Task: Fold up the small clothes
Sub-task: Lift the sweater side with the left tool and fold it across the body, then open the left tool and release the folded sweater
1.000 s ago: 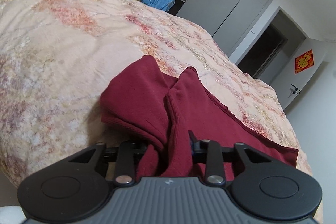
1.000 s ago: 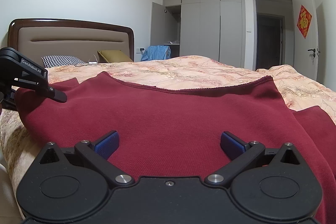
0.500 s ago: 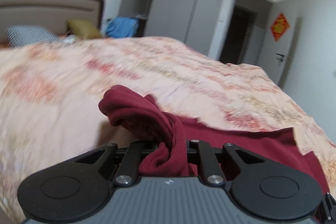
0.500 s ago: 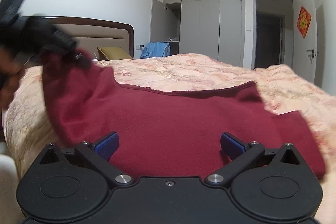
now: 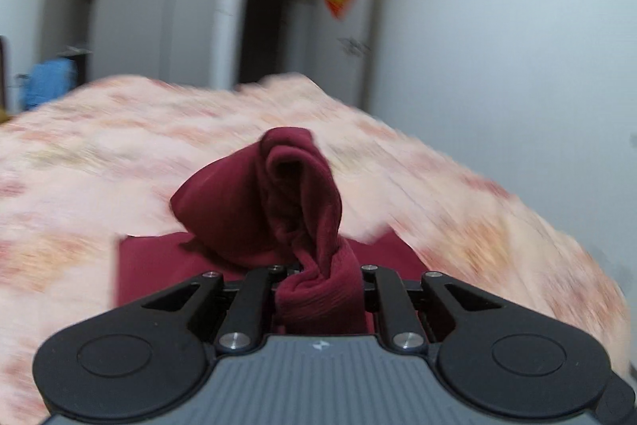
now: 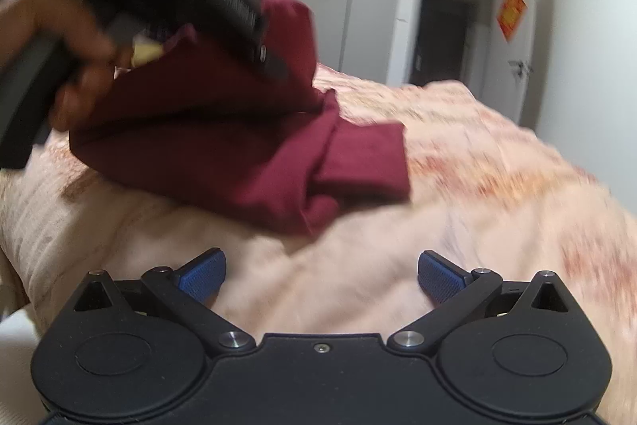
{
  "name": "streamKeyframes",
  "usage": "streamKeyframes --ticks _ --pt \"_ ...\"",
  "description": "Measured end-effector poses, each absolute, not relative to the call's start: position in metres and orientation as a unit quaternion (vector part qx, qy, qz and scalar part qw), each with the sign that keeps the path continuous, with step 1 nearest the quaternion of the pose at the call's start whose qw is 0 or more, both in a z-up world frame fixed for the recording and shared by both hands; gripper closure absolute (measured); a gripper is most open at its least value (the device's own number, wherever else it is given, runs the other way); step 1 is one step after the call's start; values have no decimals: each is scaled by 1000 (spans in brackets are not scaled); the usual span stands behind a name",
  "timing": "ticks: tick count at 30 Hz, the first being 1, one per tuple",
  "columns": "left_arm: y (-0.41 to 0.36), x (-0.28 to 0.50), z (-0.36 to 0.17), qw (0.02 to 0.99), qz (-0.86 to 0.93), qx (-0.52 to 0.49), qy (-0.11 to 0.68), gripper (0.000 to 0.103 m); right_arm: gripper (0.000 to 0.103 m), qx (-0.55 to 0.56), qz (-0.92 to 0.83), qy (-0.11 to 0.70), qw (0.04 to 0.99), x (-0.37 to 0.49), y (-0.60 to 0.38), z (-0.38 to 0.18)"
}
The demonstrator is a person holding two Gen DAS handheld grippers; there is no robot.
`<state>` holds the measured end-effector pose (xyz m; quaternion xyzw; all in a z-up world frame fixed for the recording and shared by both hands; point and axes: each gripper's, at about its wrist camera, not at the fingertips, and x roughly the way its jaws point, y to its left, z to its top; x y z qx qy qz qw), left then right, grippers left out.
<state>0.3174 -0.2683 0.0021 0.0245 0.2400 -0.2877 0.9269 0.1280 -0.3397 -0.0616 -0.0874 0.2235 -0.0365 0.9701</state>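
While the dark red garment [image 6: 223, 142] hangs partly lifted off the bed [image 6: 458, 210], the left gripper [image 5: 318, 273] has a twisted bunch of its cloth pinched between narrow jaws, which have just been closing on that fabric. In the left wrist view the bunch rises ahead of the jaws into a rolled, hooded fold, and a flat part of the garment lies beneath on the pink patterned bedspread [image 5: 79, 186]. In the right wrist view, the left gripper [image 6: 274, 66] sits high at far left, held by a person's hand [image 6: 75, 38]; the cloth drapes from it down and to the right, ending in a folded flap resting on the bedspread. Right gripper [image 6: 320, 275]: jaws wide apart, blue pads [image 6: 201, 275] over bare bedspread, nothing between them, garment well beyond. Both views motion-blurred. Far background: grey wardrobe [image 6: 338, 6], dark doorway [image 6: 446, 30], red diamond decoration [image 6: 511, 10] on the door at right.
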Motion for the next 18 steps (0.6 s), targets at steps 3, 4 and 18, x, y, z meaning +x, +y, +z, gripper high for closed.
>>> streamKeyframes --ticks 3,4,18 --pt "-290 315 -17 916 -288 56 272 87 0 -78 -41 220 972 126 -344 -65" --pt "-290 317 -21 915 -288 54 279 87 0 -80 -43 219 972 124 -344 -66" --pt "-248 312 -10 892 -335 -62 297 20 0 -68 -62 220 971 125 -340 -73"
